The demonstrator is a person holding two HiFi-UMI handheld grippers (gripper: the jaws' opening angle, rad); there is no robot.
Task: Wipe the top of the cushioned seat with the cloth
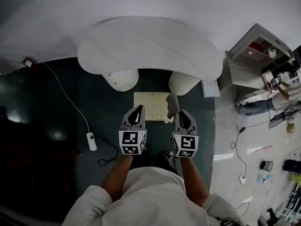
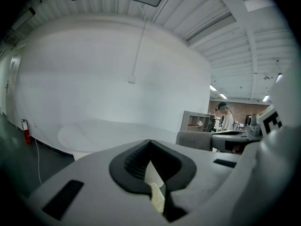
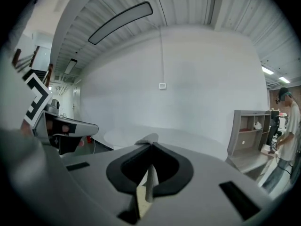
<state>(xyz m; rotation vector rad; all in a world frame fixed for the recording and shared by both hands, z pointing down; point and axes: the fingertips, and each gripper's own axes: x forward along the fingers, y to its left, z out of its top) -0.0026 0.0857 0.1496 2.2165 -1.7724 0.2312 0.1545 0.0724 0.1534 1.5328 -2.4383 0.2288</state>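
In the head view the cushioned seat (image 1: 151, 103) is a cream square on the dark floor, just below the white table. A grey cloth (image 1: 172, 102) stands up over the seat's right edge, with my right gripper (image 1: 181, 111) shut on it. In the right gripper view the cloth (image 3: 147, 137) pokes out past the closed tips and a fold hangs between the jaws. My left gripper (image 1: 139, 107) hovers over the seat's left part, shut and holding nothing. Its own view shows the tips meeting (image 2: 150, 141), cream seat (image 2: 158, 197) below, and the grey cloth (image 2: 194, 140) to the right.
A white oval table (image 1: 150, 46) on two round pedestals (image 1: 121, 79) stands right behind the seat. A power strip (image 1: 91, 141) and its cable lie on the floor to the left. A grey shelf unit (image 1: 254, 55) and a person (image 1: 282, 100) are at the right.
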